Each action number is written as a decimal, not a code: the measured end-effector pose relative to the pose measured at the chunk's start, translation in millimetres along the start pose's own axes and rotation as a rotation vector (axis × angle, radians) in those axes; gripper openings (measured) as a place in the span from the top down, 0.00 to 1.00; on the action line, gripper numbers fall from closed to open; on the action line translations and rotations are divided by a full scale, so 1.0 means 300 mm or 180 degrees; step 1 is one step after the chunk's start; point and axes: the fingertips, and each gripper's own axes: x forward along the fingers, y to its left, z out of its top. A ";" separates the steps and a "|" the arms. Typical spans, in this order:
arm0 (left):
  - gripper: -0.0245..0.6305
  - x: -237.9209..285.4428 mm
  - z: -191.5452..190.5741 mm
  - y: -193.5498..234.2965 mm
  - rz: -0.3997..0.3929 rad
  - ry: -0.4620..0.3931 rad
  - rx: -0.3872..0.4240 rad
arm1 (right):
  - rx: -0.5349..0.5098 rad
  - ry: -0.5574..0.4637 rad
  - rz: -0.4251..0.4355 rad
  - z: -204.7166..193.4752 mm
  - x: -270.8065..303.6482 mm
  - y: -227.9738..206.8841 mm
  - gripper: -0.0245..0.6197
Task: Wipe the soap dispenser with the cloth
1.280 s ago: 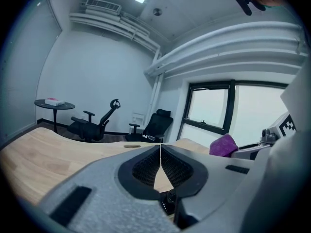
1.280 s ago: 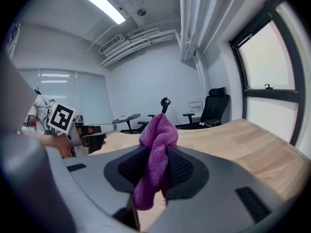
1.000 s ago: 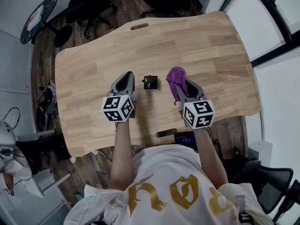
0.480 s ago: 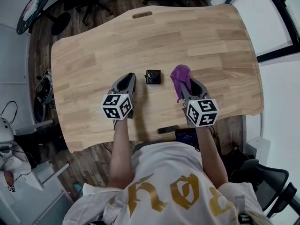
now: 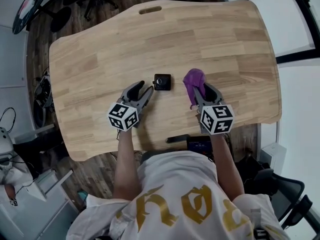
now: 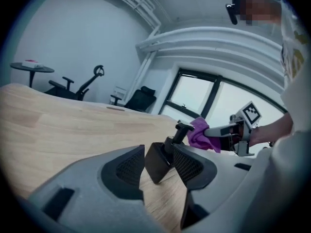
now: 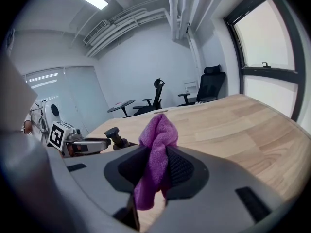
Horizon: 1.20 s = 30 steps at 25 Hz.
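Observation:
A small black soap dispenser with a pump top stands on the wooden table, between my two grippers. My left gripper sits just left of it and points at it. Its jaws are opening, and nothing is pressed between the pads. In the left gripper view the dispenser shows through the gap just ahead of the left gripper. My right gripper is shut on a purple cloth, right of the dispenser. The cloth bulges out above and below the right gripper.
The table's near edge runs just below both grippers, with a dark slot in it. Another slot lies at the far edge. Office chairs and a round side table stand beyond the table. Windows are at the right.
The left jaws, shut in both earlier frames, now stand apart and have turned toward the dispenser. Both grippers have sunk closer to the table. The cloth stays in the right gripper.

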 end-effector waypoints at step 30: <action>0.44 0.256 -0.098 -0.088 -0.0714 0.0475 0.1255 | 0.0066 0.0257 0.0158 -0.062 0.077 -0.032 0.79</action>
